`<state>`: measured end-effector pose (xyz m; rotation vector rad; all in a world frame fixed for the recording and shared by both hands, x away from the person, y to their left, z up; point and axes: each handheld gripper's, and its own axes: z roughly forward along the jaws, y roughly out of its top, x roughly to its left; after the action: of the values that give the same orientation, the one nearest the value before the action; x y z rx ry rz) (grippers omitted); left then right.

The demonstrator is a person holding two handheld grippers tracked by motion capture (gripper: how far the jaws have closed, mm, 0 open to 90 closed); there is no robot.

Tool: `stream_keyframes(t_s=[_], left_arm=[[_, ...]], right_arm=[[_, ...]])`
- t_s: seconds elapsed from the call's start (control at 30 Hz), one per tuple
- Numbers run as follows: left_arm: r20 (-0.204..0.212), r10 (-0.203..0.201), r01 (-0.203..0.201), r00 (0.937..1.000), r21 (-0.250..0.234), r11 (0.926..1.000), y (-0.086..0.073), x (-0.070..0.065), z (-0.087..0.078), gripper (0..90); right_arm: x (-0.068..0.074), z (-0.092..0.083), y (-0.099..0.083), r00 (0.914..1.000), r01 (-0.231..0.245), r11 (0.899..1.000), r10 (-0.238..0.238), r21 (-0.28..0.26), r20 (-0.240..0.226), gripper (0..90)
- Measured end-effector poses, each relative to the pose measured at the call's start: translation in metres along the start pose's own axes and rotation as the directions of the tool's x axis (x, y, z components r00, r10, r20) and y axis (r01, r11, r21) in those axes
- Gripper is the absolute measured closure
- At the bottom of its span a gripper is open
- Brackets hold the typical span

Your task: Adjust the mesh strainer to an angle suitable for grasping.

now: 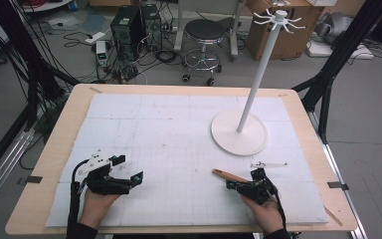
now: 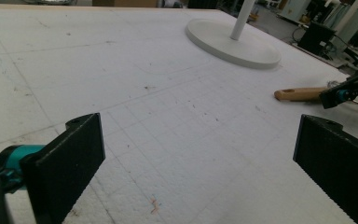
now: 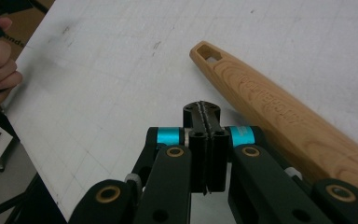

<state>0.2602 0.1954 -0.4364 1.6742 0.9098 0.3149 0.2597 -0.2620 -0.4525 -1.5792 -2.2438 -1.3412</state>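
Right claw (image 3: 206, 116) was fully closed, empty, wooden handle (image 3: 279, 119) just beside it; left claw (image 2: 196, 158) gaped wide.

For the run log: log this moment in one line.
left gripper open, empty | right gripper shut, empty | wooden handle lying beside right gripper

table (image 1: 54, 144) | white foam mat (image 1: 169, 129) | on mat: stand base (image 1: 238, 132), wooden handle (image 1: 229, 175)
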Motion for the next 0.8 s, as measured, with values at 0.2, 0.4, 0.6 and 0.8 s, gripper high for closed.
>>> stream_keyframes(t_s=[0.2,0.4,0.6,0.8], left_arm=[[0.002,0.000,0.000,1.0000,-0.001,1.0000,0.000,-0.001,0.001,2.7],[0.005,0.001,-0.001,1.0000,0.001,1.0000,0.000,0.000,0.001,2.7],[0.003,-0.001,0.001,1.0000,0.001,1.0000,0.000,-0.001,0.001,2.7],[0.002,-0.001,0.001,1.0000,-0.001,1.0000,0.000,0.000,0.000,2.6]], right_arm=[[-0.003,0.009,-0.002,1.0000,-0.004,1.000,0.004,0.013,0.006,90.0],[-0.005,0.010,0.001,0.9999,-0.011,1.000,0.011,0.011,0.009,90.0],[-0.008,0.012,0.005,0.9997,-0.022,1.000,0.022,0.008,0.012,90.0],[-0.008,0.012,0.007,0.9995,-0.019,1.000,0.019,0.013,0.026,90.0]])
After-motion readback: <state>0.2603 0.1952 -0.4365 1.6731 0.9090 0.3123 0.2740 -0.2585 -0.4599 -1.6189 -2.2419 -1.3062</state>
